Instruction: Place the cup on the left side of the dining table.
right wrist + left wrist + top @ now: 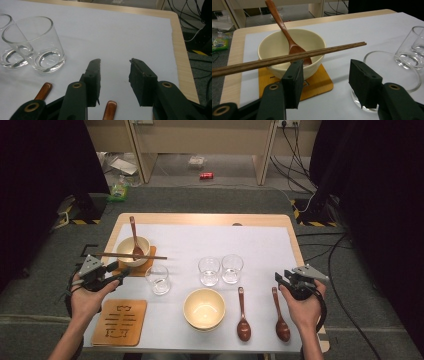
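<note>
a: count it up?
b: two bowls (133,249) (204,307), three glasses (158,279) (209,270) (232,268), three spoons, one pair of chopsticks (131,255) lying across the far-left bowl's rim.
a: any writing?
b: none readable.
a: jaws?
b: left gripper (116,274) gapes empty just beside the chopsticks; right gripper (280,279) half open, empty.

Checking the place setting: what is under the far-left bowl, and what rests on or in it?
The bowl sits on an orange coaster. A spoon stands inside; chopsticks lie across its rim. The coaster's middle is covered.
</note>
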`<state>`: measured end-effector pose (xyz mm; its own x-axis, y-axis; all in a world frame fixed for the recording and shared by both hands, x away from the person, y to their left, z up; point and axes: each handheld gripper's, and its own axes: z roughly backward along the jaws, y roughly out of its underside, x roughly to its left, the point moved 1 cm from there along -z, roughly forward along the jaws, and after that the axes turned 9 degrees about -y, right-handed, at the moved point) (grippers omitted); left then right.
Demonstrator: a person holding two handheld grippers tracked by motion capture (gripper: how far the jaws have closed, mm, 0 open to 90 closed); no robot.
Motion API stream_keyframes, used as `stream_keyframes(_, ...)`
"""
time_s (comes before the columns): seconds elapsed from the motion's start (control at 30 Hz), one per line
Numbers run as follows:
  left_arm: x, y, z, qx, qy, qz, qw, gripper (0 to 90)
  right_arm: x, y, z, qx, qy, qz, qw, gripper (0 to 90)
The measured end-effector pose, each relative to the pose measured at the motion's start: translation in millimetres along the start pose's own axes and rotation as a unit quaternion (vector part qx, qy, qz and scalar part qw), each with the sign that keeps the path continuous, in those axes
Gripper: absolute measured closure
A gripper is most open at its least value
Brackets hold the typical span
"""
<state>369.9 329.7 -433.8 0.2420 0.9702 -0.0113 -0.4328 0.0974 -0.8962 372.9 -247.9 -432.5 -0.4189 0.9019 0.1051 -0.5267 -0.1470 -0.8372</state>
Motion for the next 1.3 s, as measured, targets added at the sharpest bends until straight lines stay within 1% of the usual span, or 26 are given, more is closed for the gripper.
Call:
stream_keyframes(0.07, 2.9, 3.6, 1.3, 0.0, -0.007, -0.002, 1.0, 44.8, -0.3, 1.1, 1.3, -0.001, -0.001, -0.001, 1.0, 60.8)
stream_keyframes(0.23, 10.8, 12.0, 5.6, -0.002, -0.021, 0.003, 0.9998, 44.5, -1.0, 4.1, 4.2, -0.004, 0.001, -0.005, 1.0, 60.8)
stream_keyframes(0.33, 17.9, 18.4, 8.0, -0.001, -0.032, 0.009, 0.9994, 44.3, -2.2, 5.2, 6.1, -0.006, 0.003, -0.004, 1.0, 60.8)
stream_keyframes(0.37, 19.6, 20.5, 8.2, 0.0, -0.034, 0.013, 0.9993, 44.3, -2.4, 5.8, 7.0, -0.007, 0.003, -0.007, 0.9999, 60.8)
stream_keyframes(0.47, 23.0, 25.9, 8.9, 0.001, -0.038, 0.017, 0.9991, 44.2, -3.3, 7.3, 7.6, -0.008, 0.004, -0.007, 0.9999, 60.8)
stream_keyframes(0.83, 28.9, 38.9, 8.2, -0.004, -0.037, 0.022, 0.9991, 43.1, -7.5, 18.0, 11.3, -0.014, 0.009, -0.018, 0.9997, 60.8)
stream_keyframes(0.97, 29.1, 44.0, 7.9, -0.004, -0.036, 0.022, 0.9991, 43.1, -9.3, 25.1, 11.8, -0.019, 0.01, -0.028, 0.9994, 60.8)
stream_keyframes(1.13, 28.4, 45.6, 9.6, -0.009, -0.036, 0.024, 0.999, 43.1, -10.0, 33.5, 10.7, -0.032, 0.011, -0.036, 0.9988, 60.8)
stream_keyframes(1.17, 28.1, 45.7, 9.6, -0.011, -0.035, 0.025, 0.999, 43.2, -9.3, 34.2, 9.9, -0.03, 0.01, -0.035, 0.9989, 60.8)
stream_keyframes(1.2, 27.8, 45.8, 9.7, -0.012, -0.033, 0.025, 0.9991, 43.1, -8.9, 34.0, 9.5, -0.027, 0.009, -0.032, 0.9991, 60.6)
stream_keyframes(1.3, 25.7, 46.2, 9.0, -0.014, -0.03, 0.025, 0.9991, 43.1, -9.0, 31.9, 10.3, -0.032, 0.011, -0.032, 0.9989, 60.3)
